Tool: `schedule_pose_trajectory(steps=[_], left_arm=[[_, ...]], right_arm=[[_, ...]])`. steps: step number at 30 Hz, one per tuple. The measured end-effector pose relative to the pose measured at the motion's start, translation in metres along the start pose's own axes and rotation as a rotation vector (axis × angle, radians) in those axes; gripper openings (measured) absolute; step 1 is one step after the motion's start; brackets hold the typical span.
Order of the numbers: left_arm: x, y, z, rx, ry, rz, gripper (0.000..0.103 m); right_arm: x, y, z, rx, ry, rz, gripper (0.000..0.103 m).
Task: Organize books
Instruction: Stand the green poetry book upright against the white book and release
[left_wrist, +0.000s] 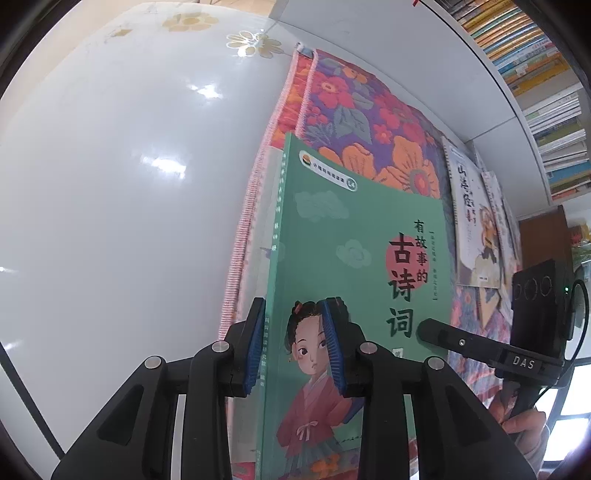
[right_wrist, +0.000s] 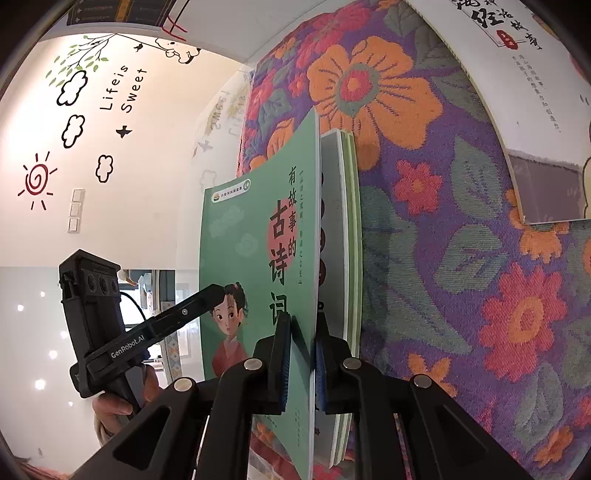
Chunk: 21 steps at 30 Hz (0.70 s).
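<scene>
Both wrist cameras look forward along their fingers, very close to the green book (left_wrist: 354, 258) (right_wrist: 255, 258): the left view faces its spine side, the right view its opposite edge. Both share the floral cloth (left_wrist: 369, 122) (right_wrist: 443, 221).

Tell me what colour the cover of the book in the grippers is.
Green cover on the book, with a girl in red; clearest in the left wrist view.

A book (left_wrist: 343, 258) lies on a cloth (left_wrist: 369, 122), atop another book (right_wrist: 345, 236). Both grippers (left_wrist: 295, 347) (right_wrist: 301, 362) clamp its opposite edges. More books (left_wrist: 476, 229) lie further right on the cloth.
</scene>
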<state>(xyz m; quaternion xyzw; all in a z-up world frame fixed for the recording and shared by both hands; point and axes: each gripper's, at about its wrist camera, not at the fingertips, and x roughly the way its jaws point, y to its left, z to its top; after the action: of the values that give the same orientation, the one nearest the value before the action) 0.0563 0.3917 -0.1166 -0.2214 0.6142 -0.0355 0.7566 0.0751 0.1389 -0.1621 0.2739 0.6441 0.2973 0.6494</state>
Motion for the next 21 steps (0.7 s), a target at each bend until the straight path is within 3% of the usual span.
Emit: schedule_pose_trajectory(steps=[9,15,19,21], left_arm=[[-0.006,0.004,0.002,-0.018,-0.028,0.041,0.028],[-0.020,0.004,0.003,-0.049,-0.112,0.060,0.028],[-0.027,0.009,0.004,-0.075,-0.126,0.070,0.028],[-0.033,0.012,0.002,-0.097,-0.149,0.070,0.028]], right_arm=[[-0.001,-0.004,-0.003,0.005,-0.006,-0.003,0.012],[0.000,-0.004,-0.003,0.011,-0.009,0.003,0.012],[0.000,-0.006,-0.003,0.016,-0.007,0.011,0.013],[-0.001,-0.008,-0.003,0.034,-0.002,0.035,0.019]])
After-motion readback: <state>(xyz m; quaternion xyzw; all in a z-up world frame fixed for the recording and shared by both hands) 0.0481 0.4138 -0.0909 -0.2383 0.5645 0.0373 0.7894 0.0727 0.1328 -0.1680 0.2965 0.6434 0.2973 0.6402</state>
